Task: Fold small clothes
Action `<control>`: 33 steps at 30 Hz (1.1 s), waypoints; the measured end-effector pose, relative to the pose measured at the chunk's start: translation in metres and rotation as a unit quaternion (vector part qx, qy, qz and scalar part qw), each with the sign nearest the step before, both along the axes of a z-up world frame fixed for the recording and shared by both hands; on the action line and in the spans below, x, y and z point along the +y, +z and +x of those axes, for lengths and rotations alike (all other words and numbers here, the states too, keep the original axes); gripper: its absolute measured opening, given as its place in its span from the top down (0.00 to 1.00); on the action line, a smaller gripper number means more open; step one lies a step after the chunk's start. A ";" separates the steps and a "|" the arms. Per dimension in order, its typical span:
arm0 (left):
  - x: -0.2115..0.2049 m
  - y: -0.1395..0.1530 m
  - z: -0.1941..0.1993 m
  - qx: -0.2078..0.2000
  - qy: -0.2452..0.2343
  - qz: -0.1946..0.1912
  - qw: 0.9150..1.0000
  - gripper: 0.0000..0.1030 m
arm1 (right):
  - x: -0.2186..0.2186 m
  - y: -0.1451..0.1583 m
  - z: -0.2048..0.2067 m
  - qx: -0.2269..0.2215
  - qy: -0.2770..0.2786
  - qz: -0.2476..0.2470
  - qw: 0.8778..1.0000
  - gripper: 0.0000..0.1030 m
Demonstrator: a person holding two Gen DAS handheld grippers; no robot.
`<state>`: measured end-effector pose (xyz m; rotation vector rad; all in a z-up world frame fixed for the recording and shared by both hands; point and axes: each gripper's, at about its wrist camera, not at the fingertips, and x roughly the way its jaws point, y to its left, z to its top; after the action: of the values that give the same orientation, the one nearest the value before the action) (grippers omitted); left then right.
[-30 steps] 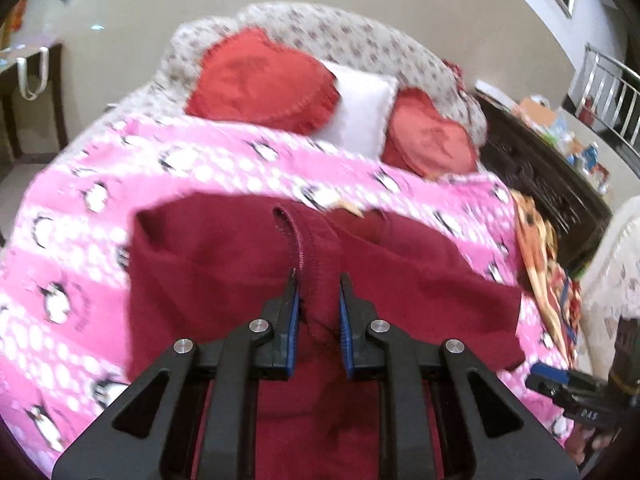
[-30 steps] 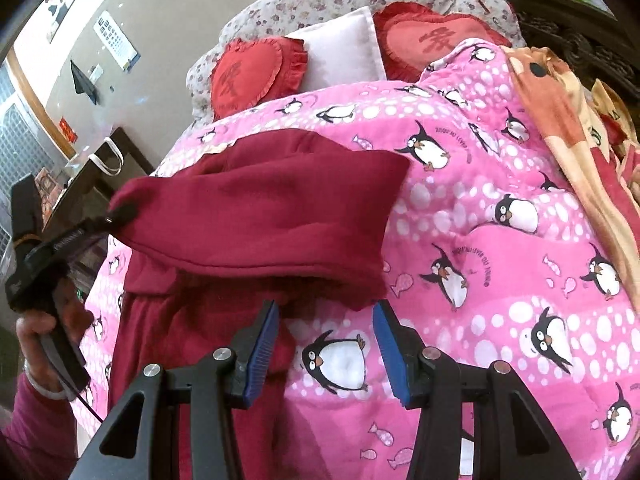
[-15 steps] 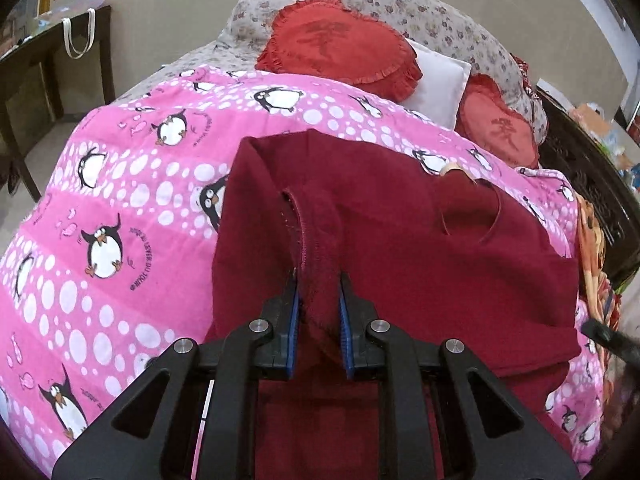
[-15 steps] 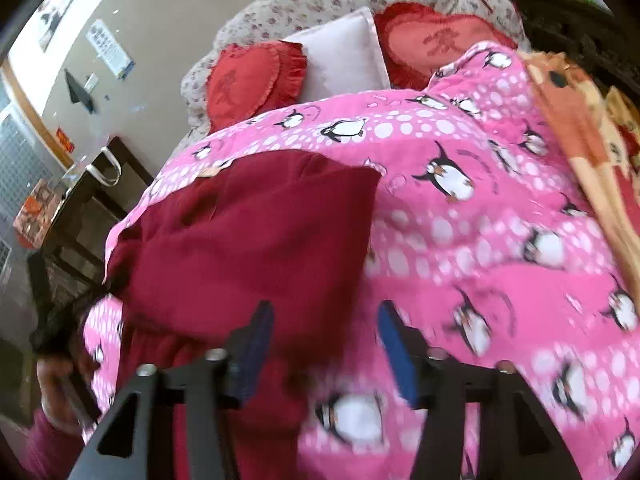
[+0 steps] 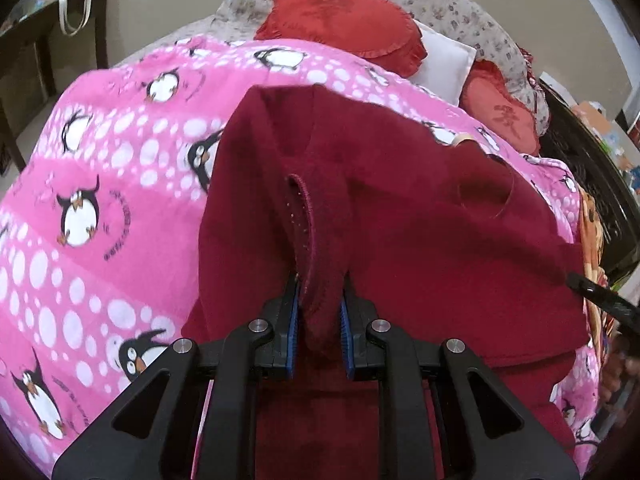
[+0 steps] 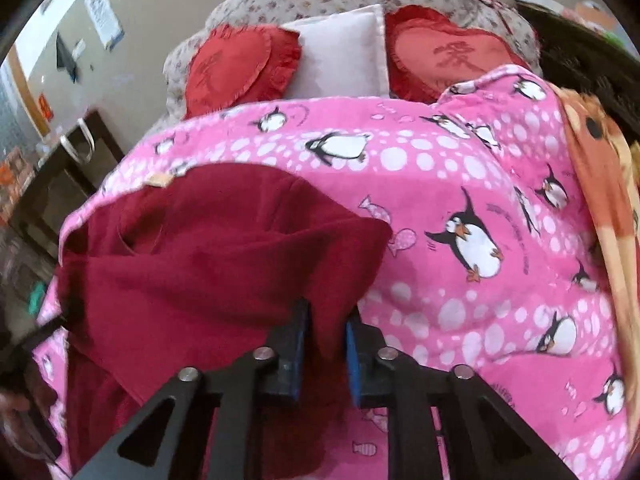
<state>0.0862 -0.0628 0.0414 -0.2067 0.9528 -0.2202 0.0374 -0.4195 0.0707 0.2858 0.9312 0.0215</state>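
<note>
The right hand-held gripper [image 6: 326, 334] has just closed onto the maroon garment [image 6: 208, 256]; the left [image 5: 319, 308] pinches its hem.

We hold 2 grippers, 1 in each hand, both angled steeply downward. Our left gripper [image 5: 319, 312] has its 2 black fingers drawn close together, the blue pads [image 5: 293, 320] pinching a bunched fold of the dark red garment [image 5: 420, 216] between them. Our right gripper [image 6: 326, 334] has just been closing its jaws, and its 2 blue pads [image 6: 299, 344] now stand narrow on either side of another fold of the same garment, pressing on the cloth. In the left wrist view, the tip of our right gripper shows at the right edge. In the right wrist view, part of our left hand [image 6: 16, 408] shows blurred at the lower left edge.
</note>
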 end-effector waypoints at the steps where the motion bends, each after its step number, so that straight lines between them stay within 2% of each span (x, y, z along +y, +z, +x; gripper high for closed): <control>1: 0.001 0.000 -0.001 -0.001 -0.001 -0.003 1.000 0.84 | -0.004 0.006 -0.008 -0.003 -0.007 0.006 1.000 0.72; 4: 0.001 -0.002 -0.002 -0.002 0.001 -0.002 1.000 0.83 | 0.002 0.020 -0.034 -0.024 0.011 0.020 0.999 0.72; 6: 0.001 -0.003 -0.003 -0.001 0.005 -0.001 1.000 0.83 | 0.016 0.013 -0.042 -0.007 0.048 0.015 0.999 0.72; 8: 0.000 -0.002 -0.005 -0.002 0.010 0.001 1.000 0.83 | 0.032 -0.011 -0.046 0.044 0.063 -0.017 0.997 0.72; 9: 0.001 -0.002 -0.006 -0.002 0.010 0.001 1.000 0.83 | 0.035 -0.019 -0.050 0.054 0.066 -0.025 0.996 0.72; 11: 0.002 0.000 -0.008 -0.002 0.007 0.002 1.000 0.83 | 0.033 -0.027 -0.065 0.054 0.070 -0.017 0.996 0.72; 14: 0.003 0.001 -0.010 -0.005 -0.001 0.012 1.000 0.83 | 0.022 -0.025 -0.078 0.066 0.061 0.005 0.996 0.72; 18: 0.003 0.001 -0.009 -0.004 0.002 0.010 1.000 0.82 | -0.002 -0.001 -0.076 0.024 0.021 0.020 0.999 0.71; 21: 0.001 0.001 -0.010 -0.003 0.004 0.012 1.000 0.82 | -0.013 0.006 -0.059 0.005 -0.008 0.040 0.999 0.55; 23: 0.000 0.000 -0.010 -0.003 0.003 0.015 1.000 0.81 | -0.012 0.003 -0.041 0.006 -0.005 0.050 0.999 0.55; 25: -0.001 0.000 -0.012 -0.002 0.003 0.022 1.000 0.77 | -0.002 -0.003 -0.028 0.017 0.008 0.038 0.999 0.58; 27: 0.000 0.002 -0.013 -0.001 0.002 0.029 1.000 0.72 | 0.006 -0.008 -0.017 0.020 0.009 -0.012 1.000 0.69; 28: 0.000 0.003 -0.014 -0.003 0.003 0.031 1.000 0.64 | 0.008 -0.010 -0.015 0.024 -0.007 -0.055 0.998 0.69; 29: 0.002 0.004 -0.015 -0.004 0.004 0.029 1.000 0.56 | 0.007 -0.013 -0.012 0.028 -0.021 -0.073 0.997 0.69; 31: 0.007 0.008 -0.018 -0.007 0.008 0.020 1.000 0.47 | 0.004 -0.014 -0.012 0.034 -0.035 -0.055 0.997 0.69; 33: 0.014 0.010 -0.021 -0.010 0.018 0.016 1.000 0.42 | 0.005 -0.007 -0.017 0.027 -0.038 -0.055 0.997 0.69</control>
<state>0.0653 -0.0493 0.0516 -0.1921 0.9308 -0.1727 0.0201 -0.4148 0.0634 0.2205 0.9708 -0.1081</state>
